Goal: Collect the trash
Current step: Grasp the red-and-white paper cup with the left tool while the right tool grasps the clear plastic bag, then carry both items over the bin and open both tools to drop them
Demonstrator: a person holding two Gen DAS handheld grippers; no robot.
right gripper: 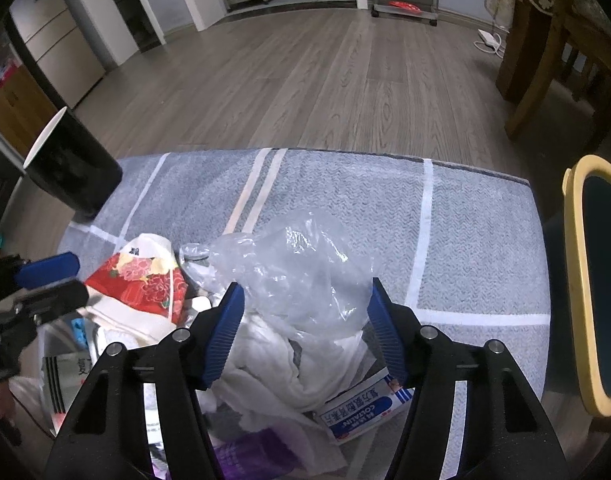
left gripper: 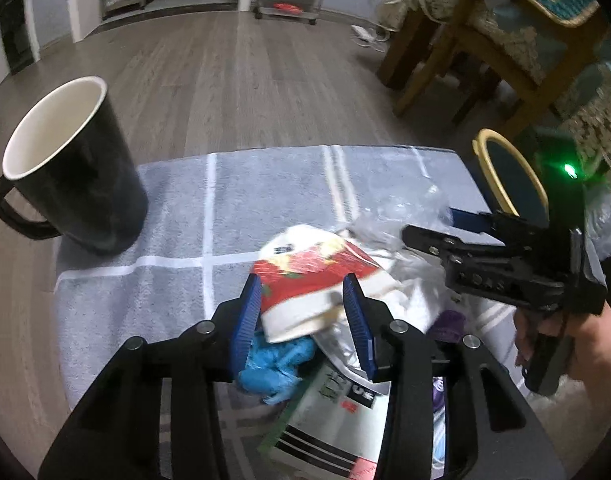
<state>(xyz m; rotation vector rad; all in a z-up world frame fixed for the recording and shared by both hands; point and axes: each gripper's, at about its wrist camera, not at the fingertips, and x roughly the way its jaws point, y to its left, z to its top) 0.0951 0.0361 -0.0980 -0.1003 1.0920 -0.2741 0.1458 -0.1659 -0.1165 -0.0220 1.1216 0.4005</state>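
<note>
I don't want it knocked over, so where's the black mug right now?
The black mug stands upright at the far left corner of the grey cloth, apart from the trash pile.

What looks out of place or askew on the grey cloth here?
The trash pile sprawls at the near edge: clear plastic bag, white tissue, red floral packet between the left gripper's fingers. The black mug stands upright; nothing spilled.

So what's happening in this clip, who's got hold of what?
A person works a pile of trash on a grey cloth-covered table. The left hand-held gripper has its fingers on either side of a red-and-white wrapper, apparently closing on it. The right hand-held gripper is open over a clear plastic bag, holding nothing. A black mug stands aside.
</note>
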